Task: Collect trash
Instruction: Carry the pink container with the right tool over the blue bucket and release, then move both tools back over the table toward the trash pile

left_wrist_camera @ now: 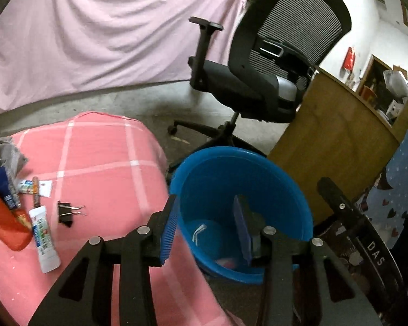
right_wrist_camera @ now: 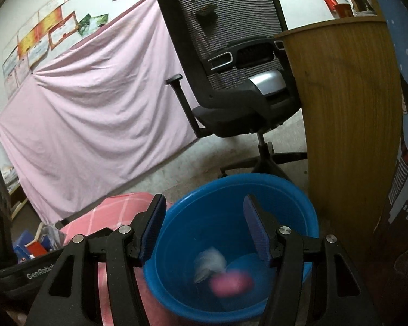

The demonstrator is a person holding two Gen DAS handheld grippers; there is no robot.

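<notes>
Both tools hang over a round blue plastic bin (left_wrist_camera: pixel 258 179) that stands on the concrete floor (left_wrist_camera: pixel 138 106). The left hand-held gripper (left_wrist_camera: pixel 205 231) is released, its ribbed blue pads apart with nothing between them. The right hand-held gripper (right_wrist_camera: pixel 204 231) is likewise spread, gripping nothing. Inside the bin lie a blurred pink lump (right_wrist_camera: pixel 231 284) and a pale crumpled wad (right_wrist_camera: pixel 208 265); seen from the left wrist, a thin white strip (left_wrist_camera: pixel 198 231) also rests on the bottom.

Just left of the bin is a soft surface under a pink checked cloth (left_wrist_camera: pixel 95 163). On it lie a black binder clip (left_wrist_camera: pixel 65 213) with wire handles, a white squeeze tube (left_wrist_camera: pixel 45 241) with print too small to read, a small sachet (left_wrist_camera: pixel 27 186), and an orange-red container (left_wrist_camera: pixel 5 222) at the edge.

Behind the bin a black mesh-backed office chair (left_wrist_camera: pixel 272 62) stands on castors, crowding it. A curved wooden panel (left_wrist_camera: pixel 337 146) rises close on the right. A wrinkled pink sheet (left_wrist_camera: pixel 100 32) drapes the far wall. "DAS" shows on a dark strap (left_wrist_camera: pixel 372 250); "GenRobot" is printed on the other tool's body (right_wrist_camera: pixel 38 267).
</notes>
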